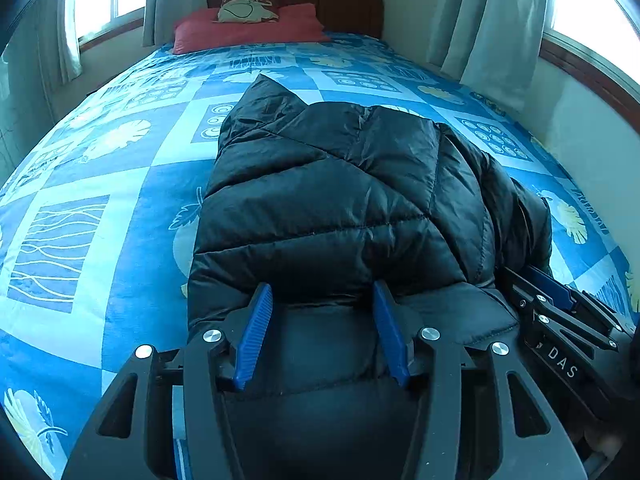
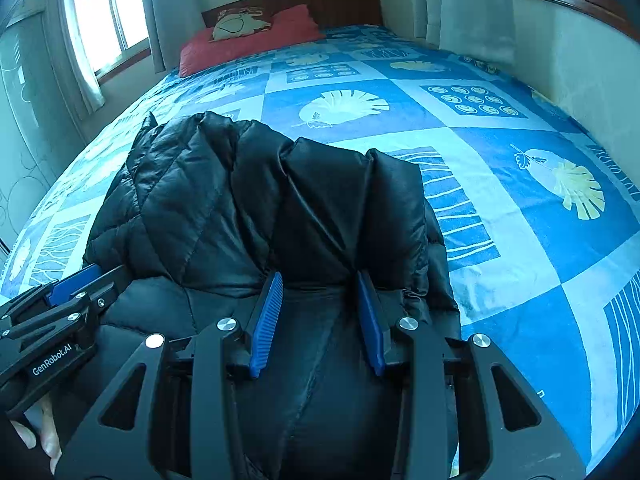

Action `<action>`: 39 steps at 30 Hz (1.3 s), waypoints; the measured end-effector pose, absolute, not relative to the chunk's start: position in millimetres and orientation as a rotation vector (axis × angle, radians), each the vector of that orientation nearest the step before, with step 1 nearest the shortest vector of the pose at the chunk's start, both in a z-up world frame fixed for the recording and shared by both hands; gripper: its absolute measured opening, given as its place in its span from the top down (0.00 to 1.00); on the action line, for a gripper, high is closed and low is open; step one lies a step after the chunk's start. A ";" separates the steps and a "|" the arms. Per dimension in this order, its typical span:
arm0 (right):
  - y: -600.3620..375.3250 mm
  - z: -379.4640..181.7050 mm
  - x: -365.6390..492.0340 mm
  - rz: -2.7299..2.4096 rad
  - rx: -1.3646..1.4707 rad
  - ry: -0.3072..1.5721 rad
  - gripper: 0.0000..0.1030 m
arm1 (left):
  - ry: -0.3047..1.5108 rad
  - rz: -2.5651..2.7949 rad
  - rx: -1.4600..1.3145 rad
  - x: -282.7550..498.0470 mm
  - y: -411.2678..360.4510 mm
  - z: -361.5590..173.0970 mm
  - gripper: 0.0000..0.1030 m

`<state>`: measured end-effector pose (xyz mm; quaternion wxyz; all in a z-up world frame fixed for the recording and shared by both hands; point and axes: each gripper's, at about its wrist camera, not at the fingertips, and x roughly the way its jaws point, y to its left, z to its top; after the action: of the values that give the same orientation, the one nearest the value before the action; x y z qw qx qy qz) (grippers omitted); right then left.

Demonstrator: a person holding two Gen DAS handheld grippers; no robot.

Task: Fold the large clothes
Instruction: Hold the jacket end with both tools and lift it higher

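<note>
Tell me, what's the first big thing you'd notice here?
A big puffy black jacket lies bunched in the middle of a bed with a blue patterned bedspread. Both grippers, left and right, sit at its near edge with jaws open. A red pillow rests by the headboard.

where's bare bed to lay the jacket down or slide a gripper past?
Free: bedspread left of the black puffer jacket, right of it out to the wall-side edge, and the stretch between its far end and the red pillow. Crowded: the near end, where the left gripper and right gripper sit side by side, open around jacket folds.
</note>
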<state>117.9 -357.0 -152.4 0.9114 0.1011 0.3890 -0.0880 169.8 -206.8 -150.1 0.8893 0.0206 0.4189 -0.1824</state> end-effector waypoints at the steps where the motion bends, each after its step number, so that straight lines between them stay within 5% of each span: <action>1: -356.4 -153.5 118.2 -0.185 0.204 0.799 0.65 | 0.868 -0.378 0.041 169.4 -206.8 -150.9 0.51; 30: -337.4 -136.4 110.0 -0.236 0.116 0.787 0.62 | 0.844 -0.319 0.176 158.5 -223.6 -139.2 0.46; 35: -338.3 -121.9 94.4 -0.209 0.147 0.754 0.48 | 0.863 -0.331 0.136 158.2 -205.9 -124.3 0.33; 39: -343.0 -107.3 72.1 -0.196 0.207 0.708 0.34 | 0.903 -0.328 -0.047 154.2 -163.0 -114.1 0.32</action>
<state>72.1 -343.0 -107.3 0.9281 0.1011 0.3454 -0.0957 154.2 -163.0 -114.1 0.8865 -0.0224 0.4343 -0.1579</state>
